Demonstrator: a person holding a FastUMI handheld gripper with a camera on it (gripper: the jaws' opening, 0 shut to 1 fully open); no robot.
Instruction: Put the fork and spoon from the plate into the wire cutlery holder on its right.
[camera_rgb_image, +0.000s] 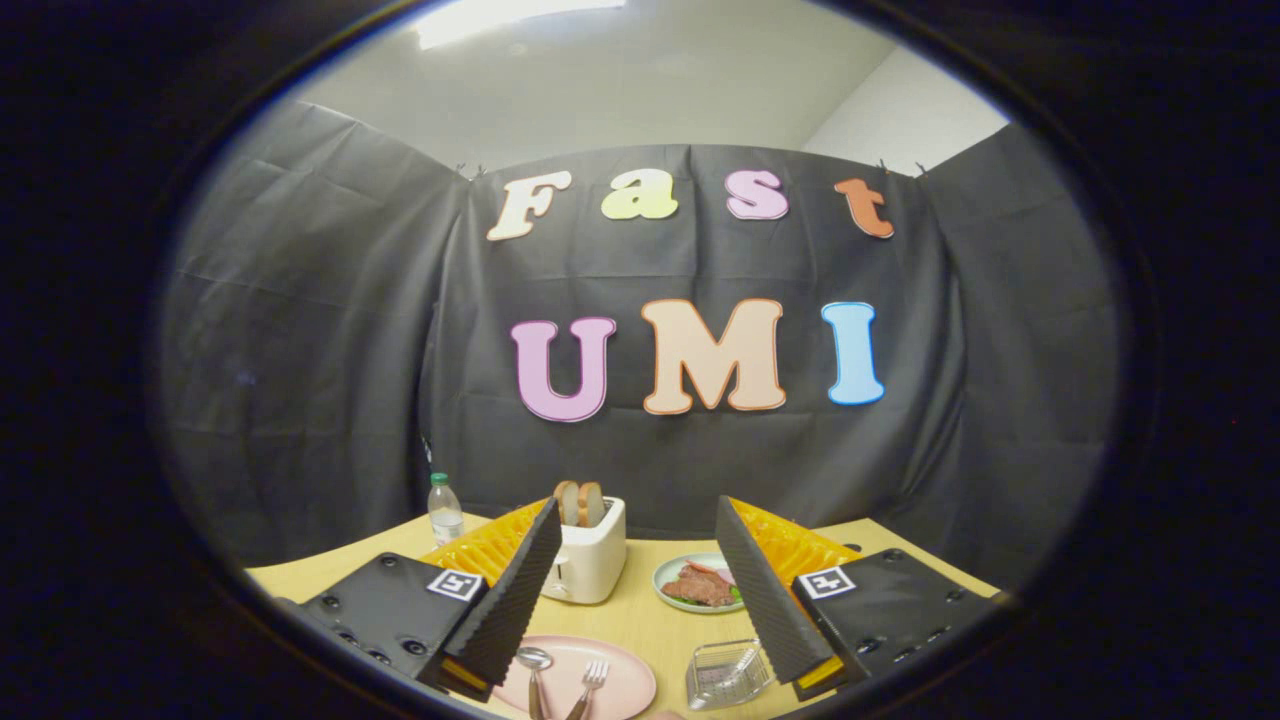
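Note:
A pink plate (618, 672) lies on the wooden table just below and between my fingers. On it rest a spoon (534, 662) on the left and a fork (592, 680) beside it, handles pointing toward me. The wire cutlery holder (726, 673) stands right of the plate, close to my right finger, and looks empty. My gripper (640, 590) hangs above the table, open wide, with nothing between its fingers.
A white toaster (592, 560) with two bread slices stands beyond the plate. A pale green plate of food (700, 584) sits behind the wire holder. A small water bottle (445, 510) stands at the far left by the booth wall.

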